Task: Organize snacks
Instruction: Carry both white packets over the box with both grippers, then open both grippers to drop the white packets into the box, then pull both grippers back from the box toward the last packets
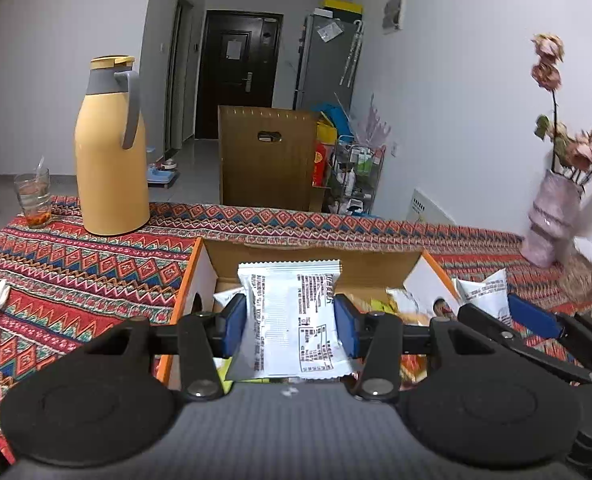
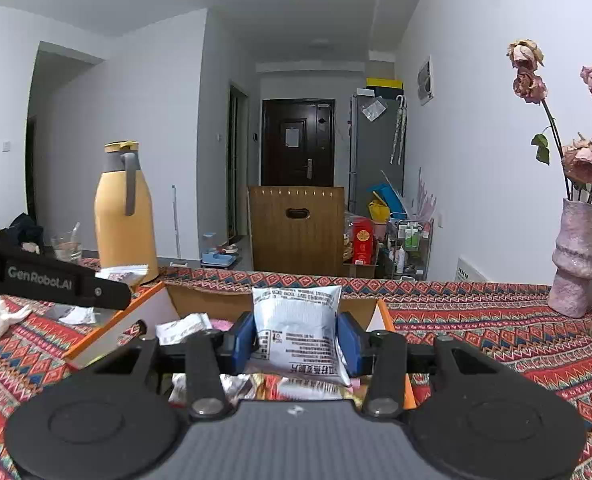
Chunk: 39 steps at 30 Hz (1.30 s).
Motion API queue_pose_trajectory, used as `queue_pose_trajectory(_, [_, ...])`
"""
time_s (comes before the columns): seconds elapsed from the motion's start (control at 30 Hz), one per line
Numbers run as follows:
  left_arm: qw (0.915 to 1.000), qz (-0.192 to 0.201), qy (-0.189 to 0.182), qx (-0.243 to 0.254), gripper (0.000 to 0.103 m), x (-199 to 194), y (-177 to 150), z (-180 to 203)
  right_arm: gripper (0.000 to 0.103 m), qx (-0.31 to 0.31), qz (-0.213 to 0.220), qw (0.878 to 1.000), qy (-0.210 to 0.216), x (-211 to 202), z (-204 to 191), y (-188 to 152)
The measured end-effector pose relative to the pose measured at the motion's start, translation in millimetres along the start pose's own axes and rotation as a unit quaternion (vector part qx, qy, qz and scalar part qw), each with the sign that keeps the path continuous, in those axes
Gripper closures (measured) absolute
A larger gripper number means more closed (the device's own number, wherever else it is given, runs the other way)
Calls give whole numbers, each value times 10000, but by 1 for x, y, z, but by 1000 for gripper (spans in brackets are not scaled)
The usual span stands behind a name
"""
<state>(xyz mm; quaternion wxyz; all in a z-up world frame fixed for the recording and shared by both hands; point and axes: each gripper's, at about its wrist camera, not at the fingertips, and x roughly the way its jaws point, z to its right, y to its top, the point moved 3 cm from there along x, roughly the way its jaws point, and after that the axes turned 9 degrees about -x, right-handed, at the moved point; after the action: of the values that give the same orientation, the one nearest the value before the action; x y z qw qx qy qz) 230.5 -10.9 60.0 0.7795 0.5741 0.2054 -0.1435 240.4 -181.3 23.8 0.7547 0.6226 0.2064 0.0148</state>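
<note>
Snacks fill an open cardboard box (image 1: 376, 268) with orange edges, which sits on a table under a patterned cloth (image 1: 75, 272). The left gripper (image 1: 291, 314) clenches a white packet (image 1: 291, 320) between its blue pads (image 1: 235, 322), holding it upright above the box. The right gripper (image 2: 298, 338) likewise grasps a second white packet (image 2: 298, 328) between its pads (image 2: 352, 342), over the same box (image 2: 151, 308). More wrappers (image 2: 183, 328) lie loose inside the box. In the left view the right gripper (image 1: 514, 316) shows at the box's right side, with its packet (image 1: 484, 292) between the fingers. Toward the table's far left corner stands a yellow flask (image 1: 111, 152) with a glass (image 1: 33, 200) just beside it. A pink vase (image 2: 580, 256) of dried roses stands near the far right edge. Beyond the table's far edge is a wooden chair back (image 2: 296, 228).
</note>
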Motion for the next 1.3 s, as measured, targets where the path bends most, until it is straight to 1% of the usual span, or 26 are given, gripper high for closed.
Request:
queue_pose_trajectory(0.23, [9997,97,180,-116,55,37,11,-7,59,191,-189,9996,-106,47,6,6])
queue_pose_trajectory(0.4, [9994,99,276,-170,55,61,3,-17,59,175,-193,9995,-202,68,6,-3])
queue_pose_trajectory(0.57, [9992,-137,310,-189,55,79,-7,-26,59,241,-273,9992,-153,77,6,-15])
queue_pose_trajectory(0.7, [9990,-235,315,-215,54,83,-11,-28,58,317,-371,9987,-111,81,10,-19])
queue_pose_trajectory(0.73, [9990,-202,324,-227,52,82,-11,-28,50,341,-402,9986,-106,83,11,-19])
queue_pose_trajectory(0.77, [9991,-161,325,-241,47,81,-10,-29,45,377,-430,9983,-120,84,12,-20])
queue_pose_trajectory(0.8, [9990,-127,324,-270,33,79,-9,-29,39,405,-432,9981,-141,83,13,-21])
queue_pose_trajectory(0.83, [9989,-90,332,-319,23,76,-8,-30,35,432,-436,9979,-183,83,14,-21])
queue_pose_trajectory(0.87, [9986,-14,358,-378,8,73,-8,-31,30,477,-440,9977,-194,82,16,-22])
queue_pose_trajectory(0.9, [9983,89,416,-401,1,69,-7,-32,18,523,-436,9975,-187,81,17,-22])
queue_pose_trajectory(0.93, [9980,145,455,-405,0,66,-6,-31,5,571,-420,9973,-183,80,18,-22])
queue_pose_trajectory(0.97, [9979,147,455,-434,0,64,-6,-31,0,623,-418,9970,-207,79,20,-23])
queue_pose_trajectory(1.07, [9977,89,423,-518,0,62,-5,-32,0,728,-483,9959,-224,79,22,-23])
queue_pose_trajectory(1.13, [9976,77,476,-494,0,62,-5,-31,0,748,-496,9957,-230,77,23,-24])
queue_pose_trajectory(1.3, [9977,44,480,-475,0,62,-4,-30,0,782,-516,9952,-284,73,26,-23])
